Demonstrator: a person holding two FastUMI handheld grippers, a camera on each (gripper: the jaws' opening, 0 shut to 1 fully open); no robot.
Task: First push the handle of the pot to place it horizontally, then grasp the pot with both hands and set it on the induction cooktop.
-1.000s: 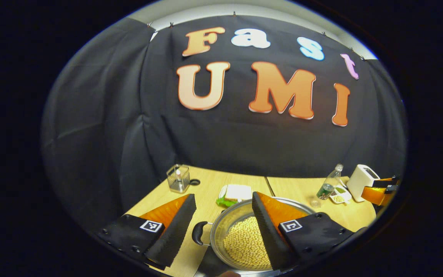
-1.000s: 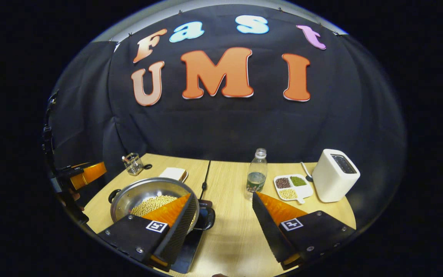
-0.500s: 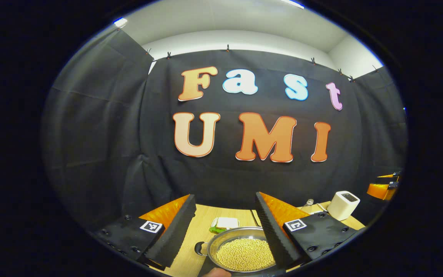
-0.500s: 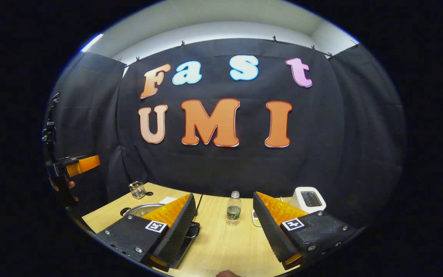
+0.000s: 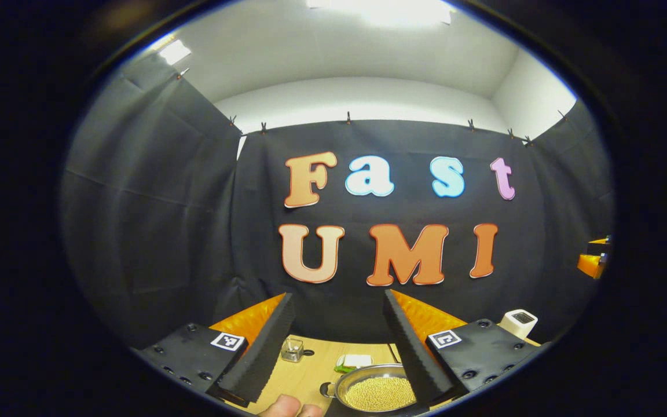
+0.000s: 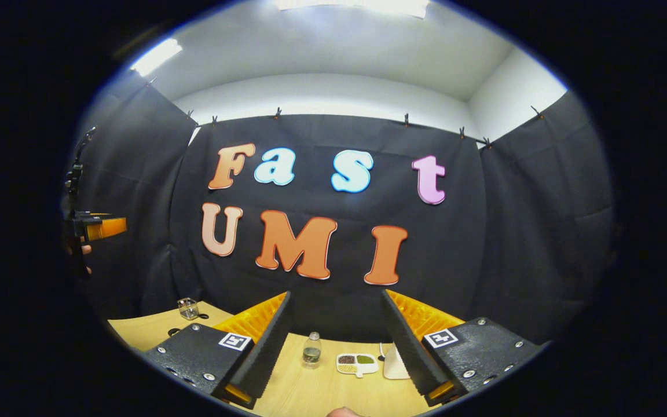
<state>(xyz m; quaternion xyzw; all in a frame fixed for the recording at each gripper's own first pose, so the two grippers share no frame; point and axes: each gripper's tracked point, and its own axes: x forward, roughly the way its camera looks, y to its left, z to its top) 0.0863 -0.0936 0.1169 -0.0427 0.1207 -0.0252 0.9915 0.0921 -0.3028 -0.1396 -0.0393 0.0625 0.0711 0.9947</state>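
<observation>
1. Left claw (image 5: 333,341) raised above the table (image 5: 310,379), fingers spread wide apart, nothing between them.
2. Right claw (image 6: 336,341) likewise lifted, fingers released and parted, gripping nothing.
3. Below the left claw and just inside its right finger: pot (image 5: 377,392), round and metal, filled with pale yellow beans, resting on a dark flat induction cooktop (image 5: 333,409), little of which is visible.
4. Small dark handle (image 5: 326,389) jutting from the pot's rim on the side toward the left finger.
5. Beyond the pot, between the left claw's fingers: small clear glass container (image 5: 292,349) and a white block with green under it (image 5: 352,362).
6. Past the left claw's right finger: white toaster (image 5: 519,322).
7. Between the right claw's fingers, farther off on the table: clear bottle (image 6: 311,351), then a divided tray of beans (image 6: 356,364), then the toaster, partly hidden by the right finger.
8. Part of a hand (image 5: 287,406) at the bottom edge of the left gripper view.
9. Far off at the right claw's left side: other claw, held up by a hand, well above the table.
</observation>
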